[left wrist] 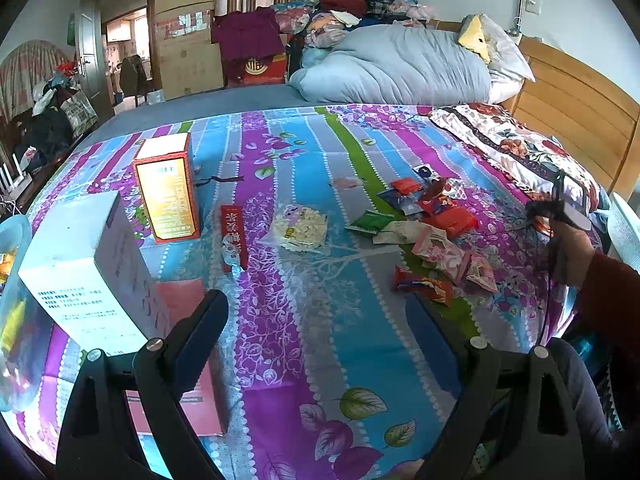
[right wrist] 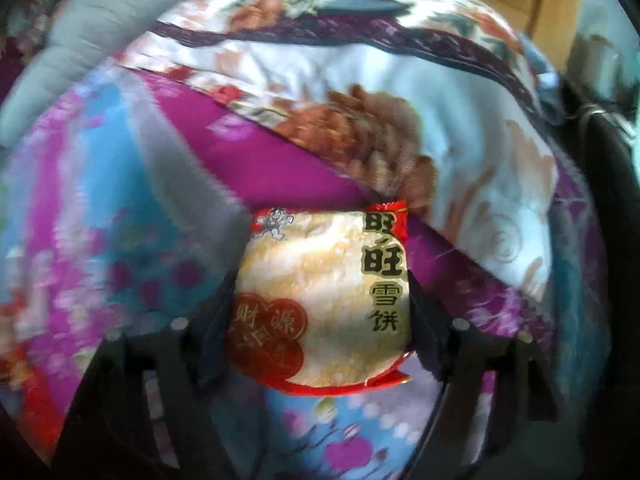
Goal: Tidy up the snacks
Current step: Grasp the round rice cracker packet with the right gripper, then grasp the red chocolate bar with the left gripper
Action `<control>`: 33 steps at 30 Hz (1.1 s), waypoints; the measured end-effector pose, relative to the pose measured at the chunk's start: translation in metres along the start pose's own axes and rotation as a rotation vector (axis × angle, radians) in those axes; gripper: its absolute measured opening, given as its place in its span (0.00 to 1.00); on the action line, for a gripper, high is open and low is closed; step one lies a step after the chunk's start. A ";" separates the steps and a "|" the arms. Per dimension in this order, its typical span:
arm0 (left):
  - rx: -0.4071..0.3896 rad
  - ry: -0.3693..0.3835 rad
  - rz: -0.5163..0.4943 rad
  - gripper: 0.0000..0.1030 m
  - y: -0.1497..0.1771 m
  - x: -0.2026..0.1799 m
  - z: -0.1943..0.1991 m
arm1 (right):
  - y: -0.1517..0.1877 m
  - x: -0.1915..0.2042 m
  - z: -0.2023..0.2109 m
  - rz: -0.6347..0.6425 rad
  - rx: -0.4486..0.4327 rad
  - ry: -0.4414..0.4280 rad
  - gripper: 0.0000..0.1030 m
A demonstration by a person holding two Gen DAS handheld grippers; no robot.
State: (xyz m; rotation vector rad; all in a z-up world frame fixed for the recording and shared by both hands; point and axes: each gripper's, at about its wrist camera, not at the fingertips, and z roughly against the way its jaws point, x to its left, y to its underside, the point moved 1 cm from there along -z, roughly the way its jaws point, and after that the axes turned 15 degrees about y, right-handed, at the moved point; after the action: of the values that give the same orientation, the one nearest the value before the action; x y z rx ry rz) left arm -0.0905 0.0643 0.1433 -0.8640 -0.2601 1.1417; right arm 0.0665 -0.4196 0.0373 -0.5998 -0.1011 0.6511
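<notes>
- Left wrist view: your left gripper (left wrist: 320, 344) hovered with its jaws spread wide and nothing between them, over the striped bedsheet (left wrist: 340, 360). Waiting there kept it clear of the work, I judge.
- The loose pile of snack packets (left wrist: 424, 232) lay at about two o'clock from that gripper, well apart from it. A clear bag of pale puffs (left wrist: 298, 226) sat near twelve o'clock, with a red stick packet (left wrist: 234, 236) just beside it at eleven.
- An orange carton (left wrist: 168, 192) stood upright at ten o'clock, and a white box (left wrist: 88, 280) at nine; probably these were the sorting side.
- Your right hand (left wrist: 572, 256) showed at three o'clock, past the pile.
- Right wrist view: the picture was blurred. Your right gripper (right wrist: 320, 300) clasped a rice cracker packet (right wrist: 324, 300) by its two side edges, both fingers against the wrapper.
- That edge grip likely spared the brittle cracker. The packet sat dead centre, above the bedsheet, a flowered quilt (right wrist: 460, 128) at one o'clock.
</notes>
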 end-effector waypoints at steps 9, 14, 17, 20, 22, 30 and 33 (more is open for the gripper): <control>0.033 0.066 -0.035 0.89 -0.001 -0.026 -0.020 | 0.096 0.067 0.095 0.327 -0.021 -0.489 0.74; 0.190 0.222 0.042 0.89 -0.003 -0.035 -0.091 | 0.139 0.065 0.099 0.405 0.019 -0.538 0.74; 0.236 0.280 0.179 0.88 0.001 -0.036 -0.131 | 0.146 0.060 0.094 0.407 0.032 -0.546 0.74; 0.251 0.296 0.247 0.84 0.003 -0.044 -0.161 | 0.147 0.049 0.097 0.408 0.024 -0.560 0.74; 0.249 0.266 0.263 0.80 0.004 -0.048 -0.176 | 0.146 0.045 0.095 0.406 0.025 -0.571 0.74; 0.237 0.096 0.282 0.50 0.012 -0.043 -0.203 | 0.148 0.045 0.095 0.408 0.028 -0.604 0.74; 0.241 0.124 0.250 0.19 0.012 -0.048 -0.198 | 0.146 0.041 0.096 0.391 0.015 -0.607 0.74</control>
State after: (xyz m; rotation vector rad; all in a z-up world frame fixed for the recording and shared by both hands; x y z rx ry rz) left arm -0.0025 -0.0683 0.0149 -0.7627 0.0903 1.3148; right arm -0.0054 -0.2551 0.0322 -0.3911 -0.5546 1.2001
